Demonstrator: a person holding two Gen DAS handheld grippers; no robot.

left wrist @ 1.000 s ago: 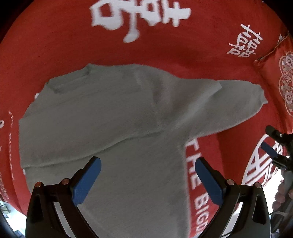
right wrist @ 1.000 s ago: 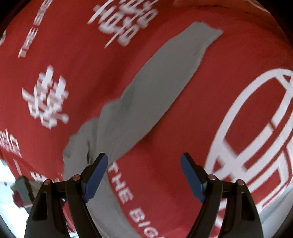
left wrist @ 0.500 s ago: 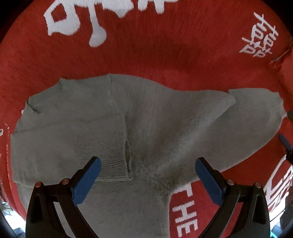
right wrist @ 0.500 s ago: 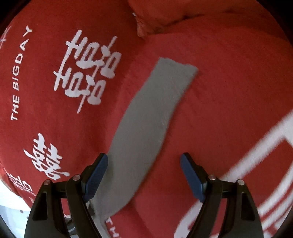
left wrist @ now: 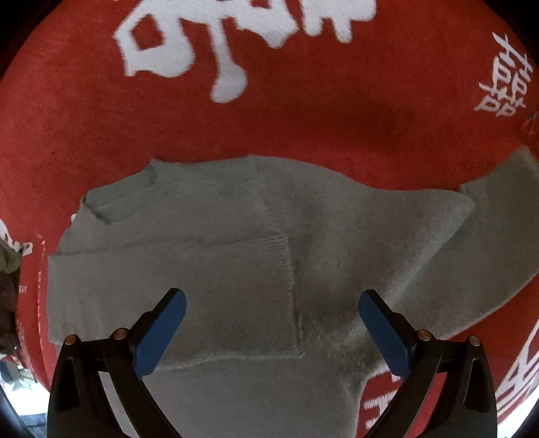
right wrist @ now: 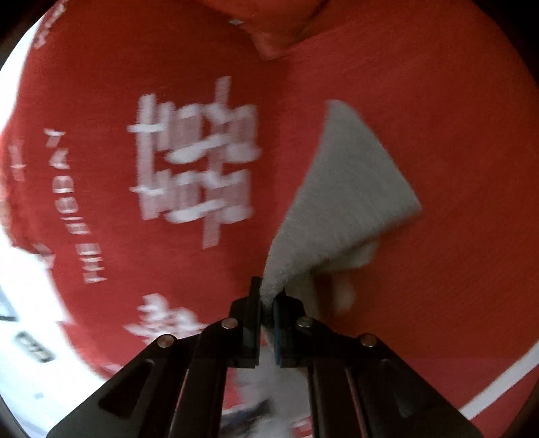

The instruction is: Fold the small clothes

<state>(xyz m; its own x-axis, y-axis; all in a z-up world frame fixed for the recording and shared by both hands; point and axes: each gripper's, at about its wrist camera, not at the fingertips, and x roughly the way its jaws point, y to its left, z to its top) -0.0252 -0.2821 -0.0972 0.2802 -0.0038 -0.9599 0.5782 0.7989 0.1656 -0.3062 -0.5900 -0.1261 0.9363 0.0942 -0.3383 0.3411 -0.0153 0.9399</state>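
Observation:
A small grey knit sweater [left wrist: 235, 242] lies flat on a red blanket [left wrist: 303, 118]. One sleeve is folded across its chest; the other sleeve [left wrist: 498, 236] stretches out to the right. My left gripper [left wrist: 272, 332] is open and empty, hovering over the sweater's body. My right gripper [right wrist: 266, 305] is shut on the edge of the outstretched grey sleeve [right wrist: 347, 188] and lifts it off the blanket, so the cuff end folds up in a triangle.
The red blanket carries large white characters [left wrist: 235, 43] and white lettering [right wrist: 188, 168]. A red cushion [right wrist: 269, 20] lies at the far end in the right wrist view. The blanket's edge and bright floor [right wrist: 20, 320] show at the left.
My right gripper has dropped onto the sleeve, shut on its edge and raised it. My left gripper has stayed open and drifted slightly over the sweater's body.

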